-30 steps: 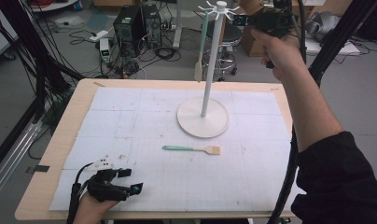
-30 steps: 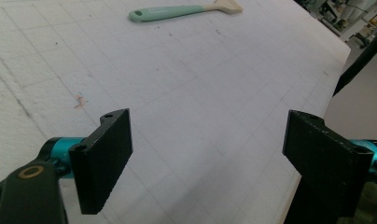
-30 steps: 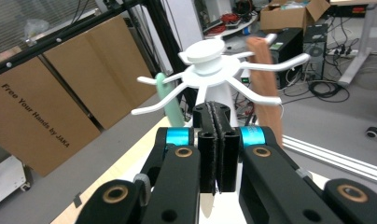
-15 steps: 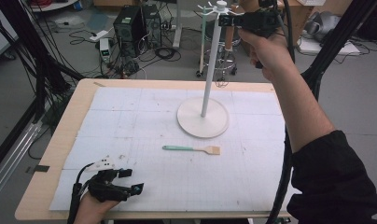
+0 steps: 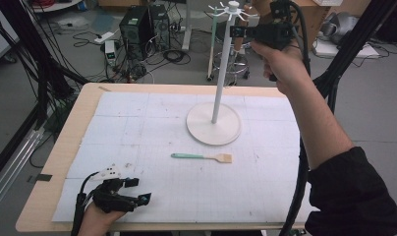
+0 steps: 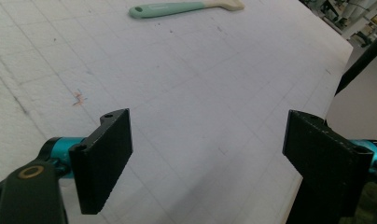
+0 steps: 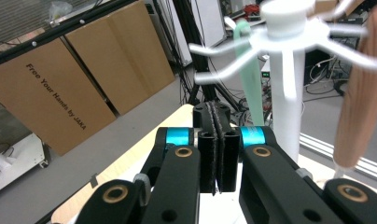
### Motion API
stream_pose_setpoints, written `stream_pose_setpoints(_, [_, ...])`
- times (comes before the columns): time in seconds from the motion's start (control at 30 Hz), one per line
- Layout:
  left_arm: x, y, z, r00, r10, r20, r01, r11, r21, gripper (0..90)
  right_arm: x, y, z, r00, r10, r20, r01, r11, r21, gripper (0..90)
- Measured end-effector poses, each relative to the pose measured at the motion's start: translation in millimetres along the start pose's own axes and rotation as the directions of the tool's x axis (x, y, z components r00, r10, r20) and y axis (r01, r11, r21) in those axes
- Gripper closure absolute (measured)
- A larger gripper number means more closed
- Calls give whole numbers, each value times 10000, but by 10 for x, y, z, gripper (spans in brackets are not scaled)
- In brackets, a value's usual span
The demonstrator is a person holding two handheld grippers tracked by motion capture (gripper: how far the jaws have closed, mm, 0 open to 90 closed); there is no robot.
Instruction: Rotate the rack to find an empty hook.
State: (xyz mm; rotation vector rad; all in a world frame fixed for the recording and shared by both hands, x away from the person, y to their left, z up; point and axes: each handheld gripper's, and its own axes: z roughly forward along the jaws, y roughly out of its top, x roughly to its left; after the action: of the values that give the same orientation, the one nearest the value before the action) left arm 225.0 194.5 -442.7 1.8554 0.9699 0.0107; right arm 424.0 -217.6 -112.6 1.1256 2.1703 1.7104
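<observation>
White gridded table mat (image 5: 137,123); spatula (image 5: 201,157) flat near stand base (image 5: 213,130). Right gripper (image 5: 236,32) clenched empty beside stand's hook crown (image 5: 229,10); left gripper (image 5: 140,196) gaping, resting at near edge.

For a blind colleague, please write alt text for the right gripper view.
The right hand-held gripper, jaws shut with nothing visible between them, is raised close to the top of a white hook stand. A green utensil and a wooden handle hang from it.
</observation>
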Motion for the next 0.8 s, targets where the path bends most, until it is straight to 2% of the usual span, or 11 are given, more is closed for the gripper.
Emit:
stream_pose_setpoints(0.1, [-17,0,12,10000,-7,17,7,10000,25,165,-60,-88,-31,9999,101,68,-100,9999,-12,893])
stream_pose_setpoints(0.2, [-27,2,17,10000,10,-2,-10,10000,35,164,-90,-135,-59,9998,164,67,-163,9998,-58,844])
stream_pose_setpoints(0.23, [-27,4,18,10000,51,-1,-51,10000,47,165,-95,-149,-72,9998,171,67,-170,9998,-66,805])
stream_pose_setpoints(0.3, [-31,5,21,10000,36,-1,-36,10000,54,165,-99,-173,-92,9998,70,184,-69,9999,-81,615])
stream_pose_setpoints(0.33, [-33,4,23,10000,45,-9,-45,10000,61,165,-97,-187,-101,9997,48,221,-48,10000,-23,572])
stream_pose_setpoints(0.37, [-37,3,27,10000,33,-15,-33,10000,57,165,-101,-203,-112,10000,5,33,-5,10000,-16,540])
stream_pose_setpoints(0.43, [-35,1,31,10000,78,-3,-78,9999,98,165,-102,-236,-137,9999,-121,-12,121,9999,-91,408])
stream_pose_setpoints(0.67, [-42,1,33,10000,76,-24,-76,9999,95,165,-123,-358,-177,9999,-134,-14,133,9997,-202,215])
stream_pose_setpoints(0.8, [-37,2,31,9999,123,-32,-123,9999,103,164,-114,-451,-172,9999,-127,-60,126,9998,-169,187])
